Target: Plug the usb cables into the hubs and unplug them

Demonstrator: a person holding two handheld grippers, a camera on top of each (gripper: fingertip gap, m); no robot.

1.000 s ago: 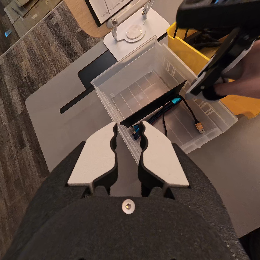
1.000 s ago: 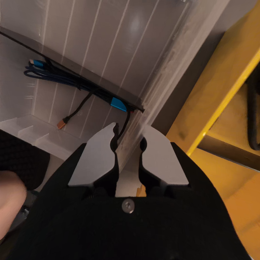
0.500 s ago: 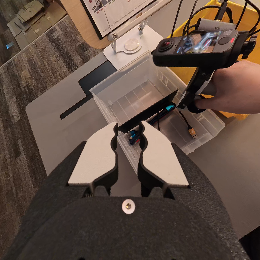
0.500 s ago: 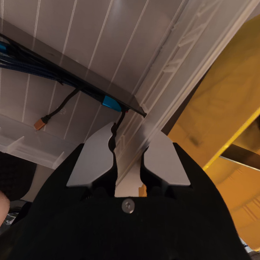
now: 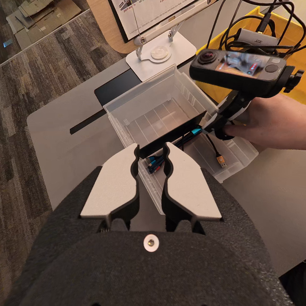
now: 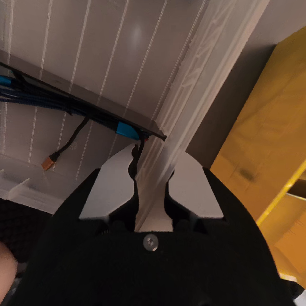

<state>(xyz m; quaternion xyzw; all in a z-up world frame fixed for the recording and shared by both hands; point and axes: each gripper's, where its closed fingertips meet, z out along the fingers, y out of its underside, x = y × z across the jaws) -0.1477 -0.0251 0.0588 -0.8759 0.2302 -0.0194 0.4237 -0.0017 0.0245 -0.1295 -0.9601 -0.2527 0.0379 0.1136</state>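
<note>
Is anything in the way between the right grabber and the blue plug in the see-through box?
Yes. The right gripper straddles the clear bin's side wall; the blue plug lies beyond, beside the black divider.

Inside the bin (image 5: 165, 86), a divider (image 5: 167, 137) crosses it — the cables (image 5: 187, 142) lie on its near side; the crate (image 5: 291, 41) stands right of the bin.
</note>
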